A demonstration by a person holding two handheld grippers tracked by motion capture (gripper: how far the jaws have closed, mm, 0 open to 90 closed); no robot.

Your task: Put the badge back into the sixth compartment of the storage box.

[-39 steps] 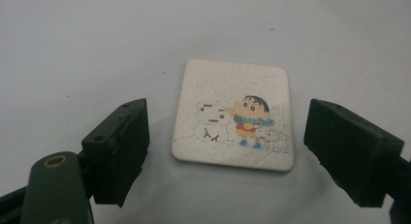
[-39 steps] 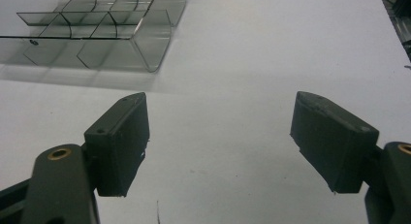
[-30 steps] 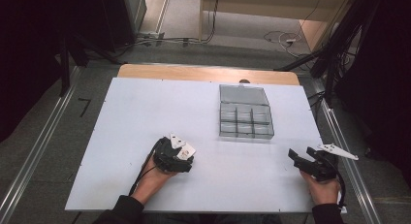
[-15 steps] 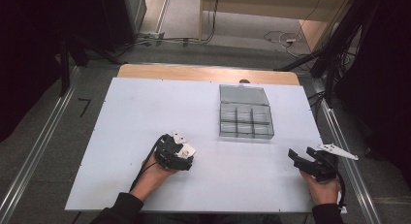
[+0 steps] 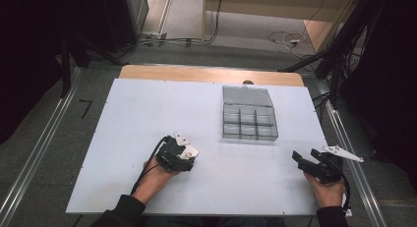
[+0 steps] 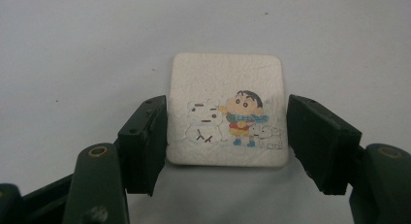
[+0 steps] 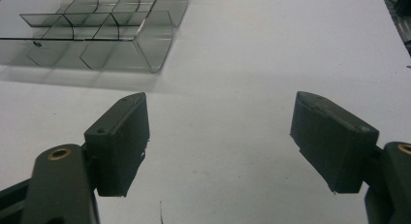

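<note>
A small square white tile (image 6: 225, 110) with a cartoon child and snowman printed on it lies flat on the white table. My left gripper (image 6: 228, 136) points down over it, and its jaws have just been closing. The pads now sit against the tile's left and right edges. From above, the left gripper (image 5: 179, 156) is at the table's near middle, held by a hand. My right gripper (image 7: 220, 141) stands open over bare table with nothing between its fingers. It rests at the near right corner (image 5: 306, 156).
A clear plastic box with several compartments (image 5: 248, 120) stands open at the right middle of the table (image 5: 147, 114), its lid laid back. The same box (image 7: 97, 30) lies ahead and left of the right gripper. The right table edge is close beside that gripper.
The left gripper's jaws have drawn together in the high view. Neither hand has shifted on the table.
</note>
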